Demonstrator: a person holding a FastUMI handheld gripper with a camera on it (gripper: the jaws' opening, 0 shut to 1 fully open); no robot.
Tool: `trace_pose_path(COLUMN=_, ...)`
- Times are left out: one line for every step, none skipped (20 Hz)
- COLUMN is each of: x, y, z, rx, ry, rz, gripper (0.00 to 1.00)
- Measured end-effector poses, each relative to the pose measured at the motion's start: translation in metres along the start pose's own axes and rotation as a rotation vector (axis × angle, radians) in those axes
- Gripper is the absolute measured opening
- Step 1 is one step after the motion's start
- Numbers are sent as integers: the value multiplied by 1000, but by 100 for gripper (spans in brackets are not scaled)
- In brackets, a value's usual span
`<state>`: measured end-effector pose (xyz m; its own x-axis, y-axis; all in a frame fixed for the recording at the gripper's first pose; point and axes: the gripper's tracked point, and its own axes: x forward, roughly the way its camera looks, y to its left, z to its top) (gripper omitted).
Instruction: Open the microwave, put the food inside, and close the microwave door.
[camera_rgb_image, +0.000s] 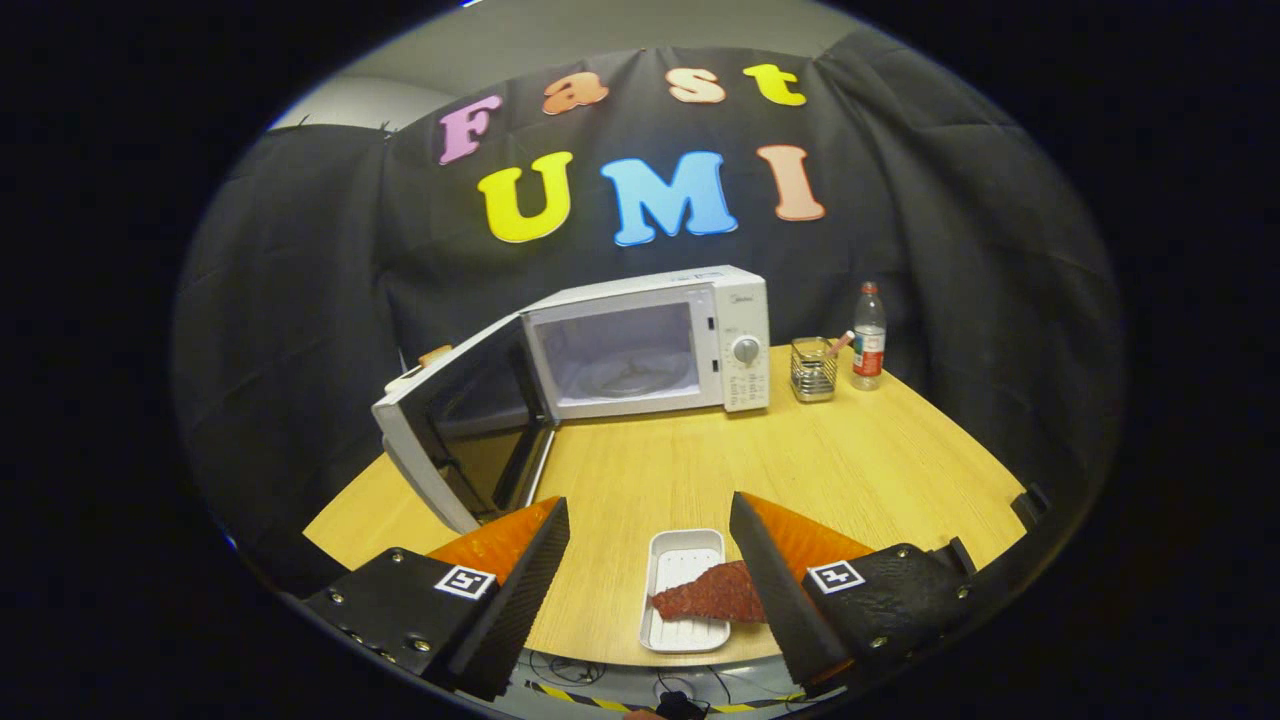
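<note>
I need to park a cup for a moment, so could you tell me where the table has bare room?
The widest bare stretch of table lies between the microwave and the white tray of food; another lies below the wire holder and bottle. The open door crowds one side. The open gripper has its fingers around the tray.

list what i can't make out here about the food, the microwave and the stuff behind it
- Food on the white tray, gripper view: its right end is hidden behind the right finger of the open gripper.
- Microwave: panel markings too small to read.
- Objects behind the open door: mostly hidden by it.
- Metal holder: contents too small to identify.
</note>
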<state>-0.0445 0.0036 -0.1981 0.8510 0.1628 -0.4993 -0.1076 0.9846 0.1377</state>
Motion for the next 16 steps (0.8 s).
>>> trace_pose_path(x=1, y=-8, z=-4, rx=20, ry=17, rz=-12, gripper=98)
trace_pose_path(x=1, y=-15, z=-10, rx=38, ry=33, rz=-21, gripper=98)
trace_pose_path(x=2, y=-21, z=-16, rx=54, ry=49, rz=-29, gripper=98)
trace_pose_path(x=3, y=-28, z=-23, rx=68, ry=67, rz=-39, gripper=98)
trace_pose_path(x=5, y=-35, z=-29, rx=87, ry=82, rz=-47, gripper=98)
trace_pose_path(x=6, y=-41, z=-36, rx=107, ry=98, rz=-55, gripper=98)
trace_pose_path(x=7, y=-48, z=-44, rx=129, ry=118, rz=-64, gripper=98)
trace_pose_path(x=10, y=-53, z=-52, rx=155, ry=142, rz=-69, gripper=98)
trace_pose_path(x=11, y=-56, z=-59, rx=184, ry=162, rz=-69, gripper=98)
trace_pose_path(x=11, y=-60, z=-66, rx=211, ry=179, rz=-73, gripper=98)
trace_pose_path(x=12, y=-63, z=-71, rx=238, ry=194, rz=-76, gripper=97)
trace_pose_path(x=14, y=-65, z=-76, rx=266, ry=210, rz=-74, gripper=97)
trace_pose_path(x=15, y=-66, z=-79, rx=295, ry=222, rz=-71, gripper=97)
trace_pose_path(x=19, y=-69, z=-83, rx=323, ry=234, rz=-70, gripper=96)
trace_pose_path(x=21, y=-69, z=-87, rx=355, ry=253, rz=-59, gripper=95)
trace_pose_path(x=23, y=-67, z=-90, rx=388, ry=268, rz=-47, gripper=95)
